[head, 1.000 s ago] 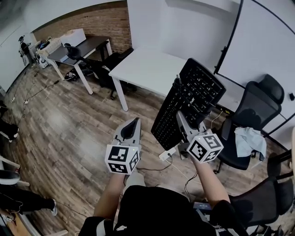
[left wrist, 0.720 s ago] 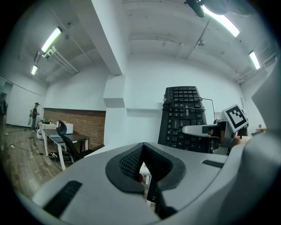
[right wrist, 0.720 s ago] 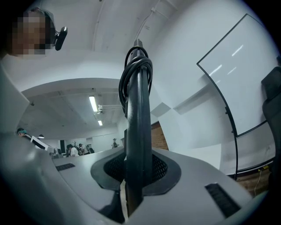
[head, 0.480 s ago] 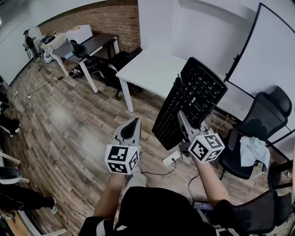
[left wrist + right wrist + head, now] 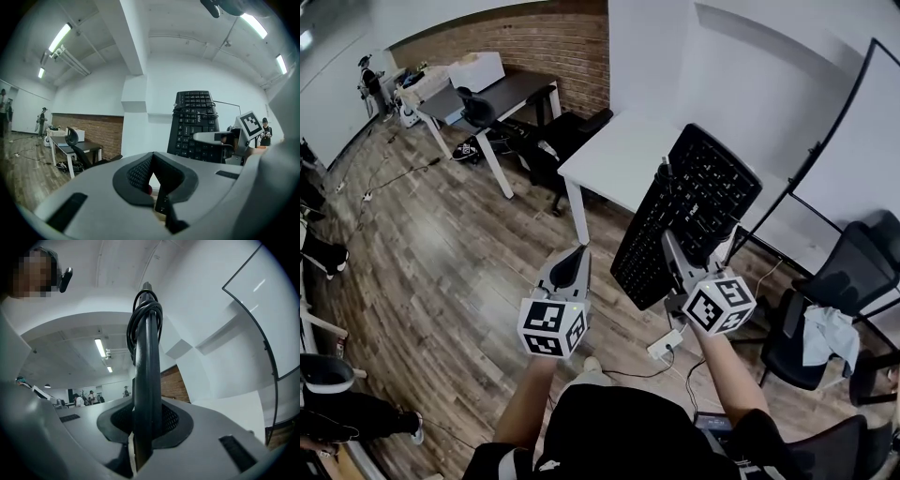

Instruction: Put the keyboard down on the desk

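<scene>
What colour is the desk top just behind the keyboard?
White; the desk shows best in the head view.

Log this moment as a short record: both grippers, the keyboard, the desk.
left gripper: jaws together, nothing between them
right gripper: shut on the keyboard's lower part
keyboard: black, held upright in the air, keys facing the left gripper
cable: coiled round the keyboard's upper end
white desk: ahead of both grippers, keyboard not resting on it
task: keyboard not yet put down
</scene>
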Demonstrator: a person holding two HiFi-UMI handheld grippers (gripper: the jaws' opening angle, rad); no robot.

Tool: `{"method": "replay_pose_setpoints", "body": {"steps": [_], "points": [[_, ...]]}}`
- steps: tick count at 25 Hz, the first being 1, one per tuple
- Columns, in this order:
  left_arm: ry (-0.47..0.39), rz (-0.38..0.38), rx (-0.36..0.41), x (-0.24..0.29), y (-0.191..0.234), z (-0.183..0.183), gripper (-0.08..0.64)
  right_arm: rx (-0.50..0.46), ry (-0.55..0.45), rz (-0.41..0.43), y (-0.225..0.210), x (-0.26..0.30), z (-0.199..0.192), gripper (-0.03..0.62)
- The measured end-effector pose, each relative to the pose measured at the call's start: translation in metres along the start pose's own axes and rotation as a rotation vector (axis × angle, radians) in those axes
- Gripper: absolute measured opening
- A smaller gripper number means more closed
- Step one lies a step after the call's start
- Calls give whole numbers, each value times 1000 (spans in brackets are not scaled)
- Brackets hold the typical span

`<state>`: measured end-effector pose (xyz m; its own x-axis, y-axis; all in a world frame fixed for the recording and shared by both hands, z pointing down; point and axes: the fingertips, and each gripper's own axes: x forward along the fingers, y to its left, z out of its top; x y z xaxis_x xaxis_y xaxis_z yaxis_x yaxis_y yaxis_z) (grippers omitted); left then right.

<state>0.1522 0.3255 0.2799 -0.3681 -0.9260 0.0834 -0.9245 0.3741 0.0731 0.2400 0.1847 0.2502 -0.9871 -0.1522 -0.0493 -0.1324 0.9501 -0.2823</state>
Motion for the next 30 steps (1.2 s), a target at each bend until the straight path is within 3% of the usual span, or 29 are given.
{"method": "replay_pose_setpoints", "body": {"steps": [3, 10, 19, 30], "points": [[-1, 1, -2, 9, 30, 8, 9, 4, 0, -6, 5, 31, 2, 93], [-13, 6, 12, 19, 49, 6, 9, 9, -22, -6, -1, 51, -1, 94], [-7, 26, -35, 21, 134, 8, 9, 7, 1, -20, 30, 121, -17, 94], [-8, 36, -74, 28, 166, 3, 11, 5, 26, -23, 32, 152, -23, 94]]}}
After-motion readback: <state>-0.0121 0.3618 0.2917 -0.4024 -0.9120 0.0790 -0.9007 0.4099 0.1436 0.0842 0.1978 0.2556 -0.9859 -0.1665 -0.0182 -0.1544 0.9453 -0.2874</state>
